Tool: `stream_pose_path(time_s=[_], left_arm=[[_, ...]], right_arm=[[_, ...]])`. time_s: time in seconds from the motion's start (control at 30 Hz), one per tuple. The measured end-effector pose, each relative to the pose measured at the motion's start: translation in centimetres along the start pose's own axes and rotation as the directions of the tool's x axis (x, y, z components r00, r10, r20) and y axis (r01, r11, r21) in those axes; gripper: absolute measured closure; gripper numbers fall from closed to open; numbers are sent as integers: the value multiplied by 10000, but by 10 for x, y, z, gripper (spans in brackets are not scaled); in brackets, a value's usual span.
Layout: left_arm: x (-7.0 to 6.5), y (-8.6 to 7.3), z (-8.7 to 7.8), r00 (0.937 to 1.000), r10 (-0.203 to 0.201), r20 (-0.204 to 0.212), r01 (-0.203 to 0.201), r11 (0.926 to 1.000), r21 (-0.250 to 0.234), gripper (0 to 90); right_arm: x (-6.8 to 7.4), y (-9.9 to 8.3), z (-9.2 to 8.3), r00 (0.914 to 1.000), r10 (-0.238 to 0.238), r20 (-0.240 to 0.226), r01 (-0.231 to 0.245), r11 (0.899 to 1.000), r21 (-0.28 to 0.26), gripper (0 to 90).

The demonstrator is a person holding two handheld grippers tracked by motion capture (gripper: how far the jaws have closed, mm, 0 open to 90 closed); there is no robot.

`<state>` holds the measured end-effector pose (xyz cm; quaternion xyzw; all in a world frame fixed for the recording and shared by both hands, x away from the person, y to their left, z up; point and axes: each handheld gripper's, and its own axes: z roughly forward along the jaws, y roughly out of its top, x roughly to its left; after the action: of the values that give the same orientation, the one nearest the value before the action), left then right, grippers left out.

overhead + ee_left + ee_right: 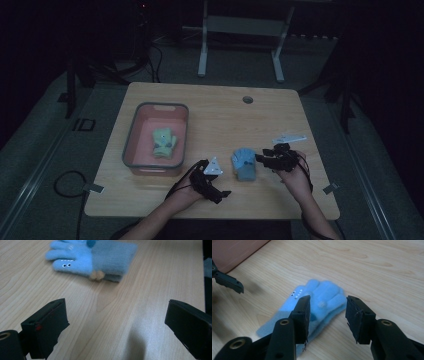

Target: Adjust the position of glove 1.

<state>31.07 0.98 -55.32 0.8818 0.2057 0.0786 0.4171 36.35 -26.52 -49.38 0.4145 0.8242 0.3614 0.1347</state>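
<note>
High view: dim room, pale wooden worktop [220,120]. A folded pair of blue gloves [244,163] lies near the front edge, between the two hands. Left gripper [216,187] sits just to the gloves' left, low over the wood, its grey three-cornered plate catching light; the state of its jaws cannot be read from here. Right gripper [265,159] hangs just beside the gloves' right edge, held by the person's right hand [294,176]. A grey-rimmed pink bin [131,142] stands well apart on the left, with a green glove bundle [164,143] lying inside it. A small white card [289,137] lies behind the right gripper. Left gripper view: jaws spread wide with bare wood between them, left gripper [117,325] clear of the blue gloves [100,258], which rest ahead, fingers pointing left, small printed eyes showing, cuff folded under. Right gripper view: jaws of the right gripper [327,315] parted partway, nothing pinched; blue gloves [322,302] lie flat on the wood beneath and beyond them, slightly blurred. A corner of the pink bin [237,250] shows at upper left.
</note>
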Motion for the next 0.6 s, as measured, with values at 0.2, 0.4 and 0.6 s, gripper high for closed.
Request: stream_pose_path(time_s=[0.2, 0.4, 0.6], left_arm=[[-1, 7, 8, 9985, 547, 38, -547, 9985, -81, 72], [-1, 19, 12, 9911, 1331, -22, -1331, 9906, -320, 153], [-6, 36, 21, 9686, 2486, 47, -2484, 9683, -276, 216]], right_arm=[[-9, 1, -1, 9999, -142, -96, 140, 9998, -116, 548], [-13, 9, 0, 9988, -355, -343, 346, 9991, -261, 548], [-16, 16, 7, 9979, -295, -584, 277, 9991, -321, 547]])
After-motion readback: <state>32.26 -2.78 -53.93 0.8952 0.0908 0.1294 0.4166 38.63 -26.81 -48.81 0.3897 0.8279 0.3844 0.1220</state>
